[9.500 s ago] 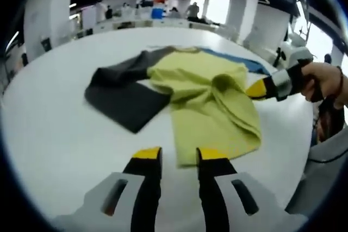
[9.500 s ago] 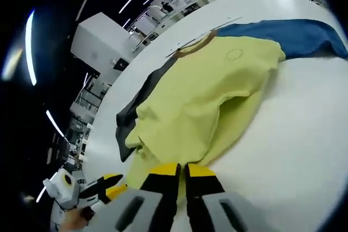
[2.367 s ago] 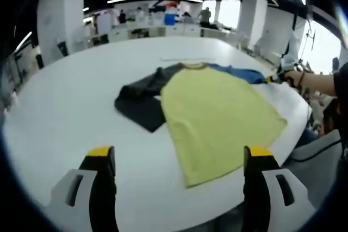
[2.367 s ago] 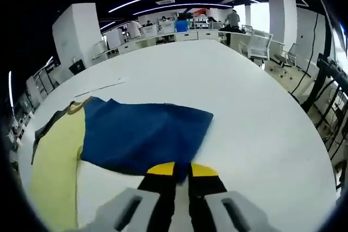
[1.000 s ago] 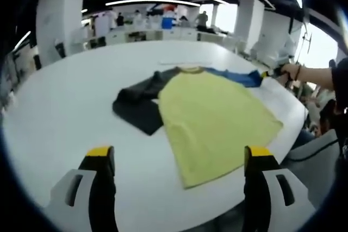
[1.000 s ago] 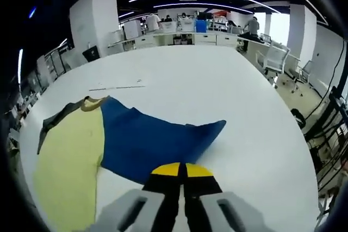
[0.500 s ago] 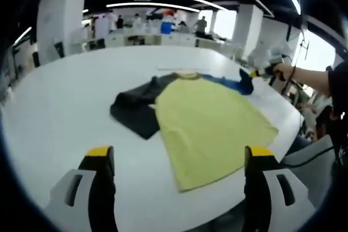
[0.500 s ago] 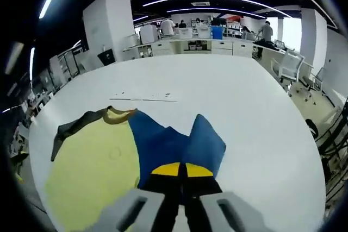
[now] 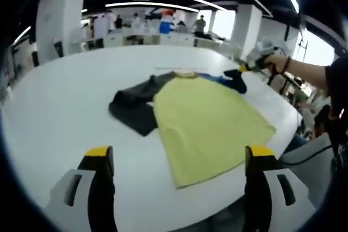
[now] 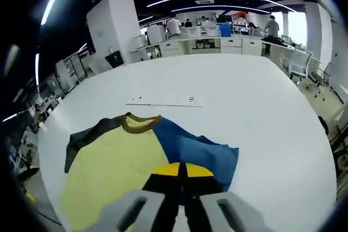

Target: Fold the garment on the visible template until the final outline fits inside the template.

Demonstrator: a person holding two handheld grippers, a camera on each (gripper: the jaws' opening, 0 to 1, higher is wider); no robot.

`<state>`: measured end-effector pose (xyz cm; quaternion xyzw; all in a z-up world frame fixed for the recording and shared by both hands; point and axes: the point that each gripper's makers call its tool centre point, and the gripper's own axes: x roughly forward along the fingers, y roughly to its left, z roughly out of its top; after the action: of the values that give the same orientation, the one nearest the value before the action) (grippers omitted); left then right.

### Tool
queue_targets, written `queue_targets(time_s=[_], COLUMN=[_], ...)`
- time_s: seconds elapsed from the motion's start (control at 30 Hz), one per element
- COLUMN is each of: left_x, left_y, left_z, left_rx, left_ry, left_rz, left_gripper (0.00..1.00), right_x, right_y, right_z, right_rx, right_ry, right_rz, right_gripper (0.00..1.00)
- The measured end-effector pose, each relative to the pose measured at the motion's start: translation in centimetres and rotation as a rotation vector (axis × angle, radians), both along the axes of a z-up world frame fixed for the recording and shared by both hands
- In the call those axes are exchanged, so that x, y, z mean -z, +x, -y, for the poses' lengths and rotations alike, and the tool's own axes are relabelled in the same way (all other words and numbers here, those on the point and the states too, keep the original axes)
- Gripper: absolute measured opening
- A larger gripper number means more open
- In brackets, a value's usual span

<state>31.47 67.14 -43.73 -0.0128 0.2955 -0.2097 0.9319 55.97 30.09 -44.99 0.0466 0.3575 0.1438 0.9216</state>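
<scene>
In the left gripper view, my left gripper point(image 9: 176, 161) hangs above the near edge of the white table point(image 9: 60, 107), its yellow-tipped jaws spread wide and grasping nothing. Past them the shirt point(image 9: 204, 120) lies flat on the table, its yellow-green body facing me, the dark grey sleeve point(image 9: 133, 110) spread out to the left and the tan collar point(image 9: 186, 74) at the far end. At the right, my right gripper point(image 9: 243, 70) holds the blue sleeve point(image 9: 235, 81) lifted above the shirt's far right shoulder, a hand point(image 9: 272, 62) behind it.

In the right gripper view, the grey sleeve sits at the left, the yellow-green body point(image 10: 117, 169) beside it, the collar point(image 10: 140, 124) at the top, and the blue sleeve point(image 10: 193, 148) runs down to my right gripper point(image 10: 181, 170), whose jaws are clenched together on the sleeve's edge. A thin strip of markings point(image 10: 166, 101) lies on the table beyond the collar. Desks and people stand far behind.
</scene>
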Motion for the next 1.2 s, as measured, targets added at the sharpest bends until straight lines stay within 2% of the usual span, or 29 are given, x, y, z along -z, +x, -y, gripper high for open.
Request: queue_targets(time_s=[0.4, 0.53, 0.8, 1.03, 1.2], left_x=[-0.2, -0.1, 0.0, 0.2, 0.3], left_y=[0.1, 0.0, 0.1, 0.0, -0.1], left_z=[0.5, 0.3, 0.2, 0.0, -0.1], left_rx=[0.002, 0.001, -0.016, -0.012, -0.018], left_ry=[-0.015, -0.004, -0.032, -0.027, -0.032], left_rz=[0.01, 0.011, 0.009, 0.005, 0.001], left_gripper=[0.97, 0.97, 0.96, 0.95, 0.95], right_x=[-0.9, -1.2, -1.6, -1.4, -0.4], right_y=[1.4, 1.6, 2.4, 2.0, 1.8], right_z=[-3.7, -5.2, -9.3, -11.9, -13.5], right_rx=[-0.053, -0.072, -0.104, -0.154, -0.19], right_ry=[0.023, 0.031, 0.06, 0.027, -0.004], right_rz=[0.005, 0.01, 0.008, 0.01, -0.002], right_gripper=[0.0, 0.0, 0.0, 0.0, 0.0])
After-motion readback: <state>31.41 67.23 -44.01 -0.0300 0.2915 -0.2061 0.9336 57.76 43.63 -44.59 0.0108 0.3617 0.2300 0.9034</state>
